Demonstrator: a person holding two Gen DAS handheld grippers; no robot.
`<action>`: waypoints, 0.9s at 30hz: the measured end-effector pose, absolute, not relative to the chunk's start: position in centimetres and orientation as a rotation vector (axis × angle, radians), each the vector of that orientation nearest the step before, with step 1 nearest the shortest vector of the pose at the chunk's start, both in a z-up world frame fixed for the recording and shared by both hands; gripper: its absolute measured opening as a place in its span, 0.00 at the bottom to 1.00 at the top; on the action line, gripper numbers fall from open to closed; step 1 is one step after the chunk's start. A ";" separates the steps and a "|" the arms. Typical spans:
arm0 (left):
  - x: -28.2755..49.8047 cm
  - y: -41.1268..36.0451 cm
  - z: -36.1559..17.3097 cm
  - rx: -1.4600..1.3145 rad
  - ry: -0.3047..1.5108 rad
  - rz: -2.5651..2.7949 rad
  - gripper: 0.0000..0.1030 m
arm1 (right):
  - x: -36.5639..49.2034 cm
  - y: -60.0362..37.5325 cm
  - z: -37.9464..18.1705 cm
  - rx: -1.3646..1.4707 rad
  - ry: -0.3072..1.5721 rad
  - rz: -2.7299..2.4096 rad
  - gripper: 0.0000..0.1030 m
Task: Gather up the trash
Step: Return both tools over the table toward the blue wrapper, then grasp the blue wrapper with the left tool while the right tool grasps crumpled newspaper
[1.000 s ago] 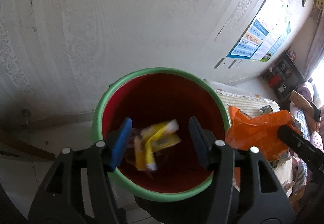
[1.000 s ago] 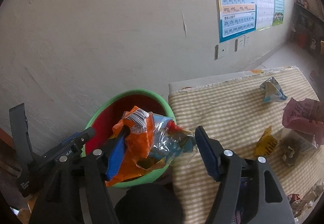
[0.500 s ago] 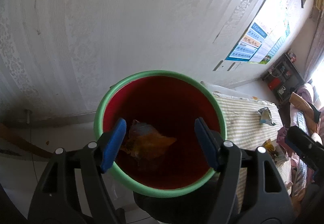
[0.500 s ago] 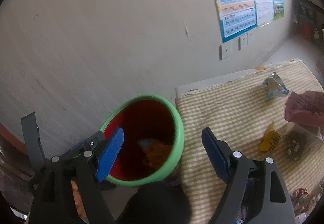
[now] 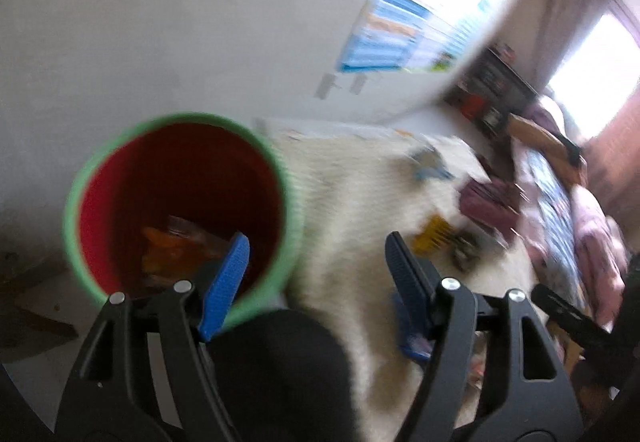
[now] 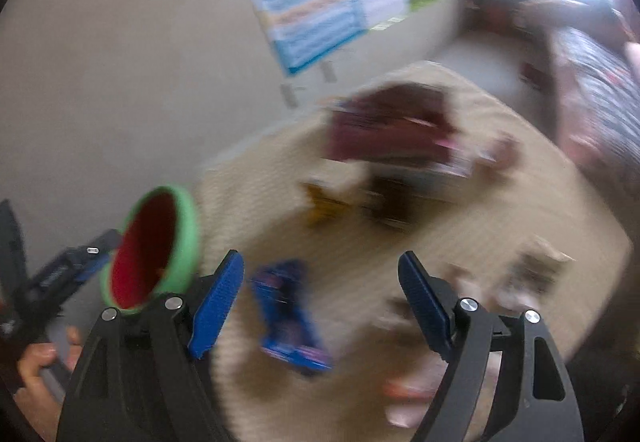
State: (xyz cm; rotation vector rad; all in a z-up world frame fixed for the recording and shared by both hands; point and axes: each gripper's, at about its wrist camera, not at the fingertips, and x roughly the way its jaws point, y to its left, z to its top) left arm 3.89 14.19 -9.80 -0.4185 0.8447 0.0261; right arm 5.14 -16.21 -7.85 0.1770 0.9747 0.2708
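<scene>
Nothing is held between the spread blue pads of the left hand-held gripper (image 5: 316,274) or the right hand-held gripper (image 6: 320,282); a blue wrapper (image 6: 290,316) is seen lying on the checked desk (image 6: 440,226) between the right pads; orange wrappers (image 5: 176,246) lie inside the green-rimmed red bin (image 5: 180,202) at the desk's left edge; farther off, yellow (image 6: 324,204) and maroon (image 6: 384,130) wrappers are blurred.

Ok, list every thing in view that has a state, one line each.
Left tool: open, nothing between its pads.
Right tool: open, nothing gripped.
Green bin: upright, orange wrappers lying at the bottom.
Blue wrapper: flat on the checked cloth, not yet picked up.
Yellow wrapper: on the cloth.
Dark red bag: on the cloth, crumpled.
</scene>
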 end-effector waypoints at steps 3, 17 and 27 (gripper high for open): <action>4.7 10.1 -10.8 -0.411 0.914 -0.081 0.66 | 4.4 -19.7 -9.1 0.188 0.991 0.178 0.75; 7.3 0.0 -18.8 -0.256 1.186 -0.145 0.65 | 3.7 -25.2 -12.8 0.340 1.027 0.113 0.75; 7.1 -0.1 -19.3 -0.225 1.192 -0.188 0.22 | 4.5 -25.3 -14.0 0.364 1.082 0.132 0.75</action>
